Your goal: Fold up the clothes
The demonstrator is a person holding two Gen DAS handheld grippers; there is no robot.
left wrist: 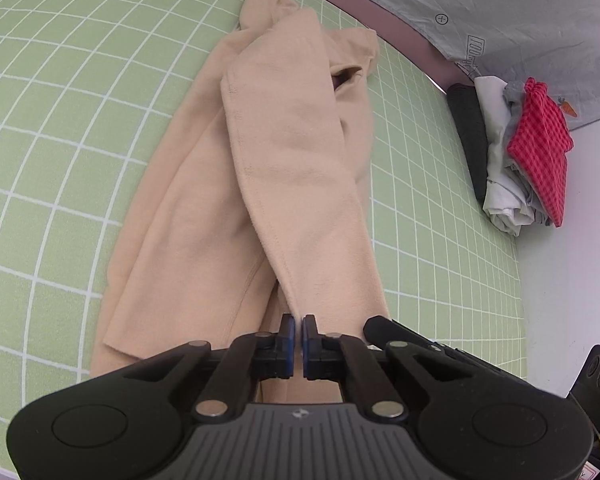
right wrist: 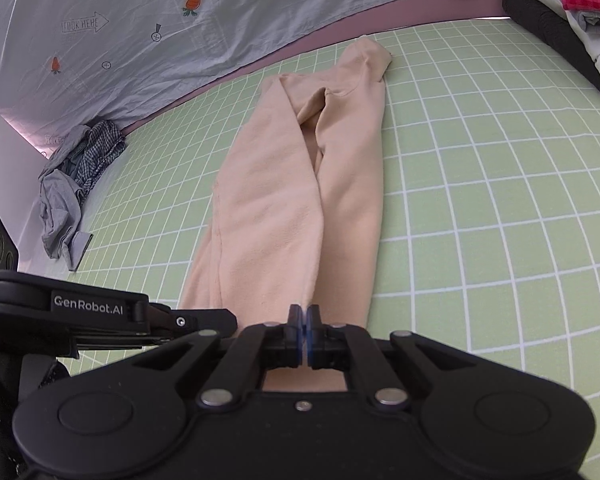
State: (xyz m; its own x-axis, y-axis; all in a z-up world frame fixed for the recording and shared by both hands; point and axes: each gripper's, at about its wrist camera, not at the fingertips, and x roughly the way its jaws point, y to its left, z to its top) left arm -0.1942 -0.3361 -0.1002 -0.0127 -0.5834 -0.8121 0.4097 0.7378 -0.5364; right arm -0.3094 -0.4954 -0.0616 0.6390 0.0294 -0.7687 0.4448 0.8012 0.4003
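A beige fleece garment [left wrist: 284, 160] lies lengthwise on the green checked sheet [left wrist: 60, 120], folded into a long narrow strip with its collar end far from me. My left gripper [left wrist: 298, 320] is shut on the near edge of the upper layer, which runs taut up from the pads. In the right wrist view the same beige garment [right wrist: 284, 208] stretches away, and my right gripper [right wrist: 304, 311] is shut on its near edge too. The left gripper's black body [right wrist: 100, 312] shows at the left of that view.
A stack of folded clothes with a red checked piece [left wrist: 540, 152] on top sits at the right edge of the bed. A crumpled grey and checked heap [right wrist: 76, 184] lies at the left. A grey carrot-print quilt [right wrist: 180, 20] covers the far side.
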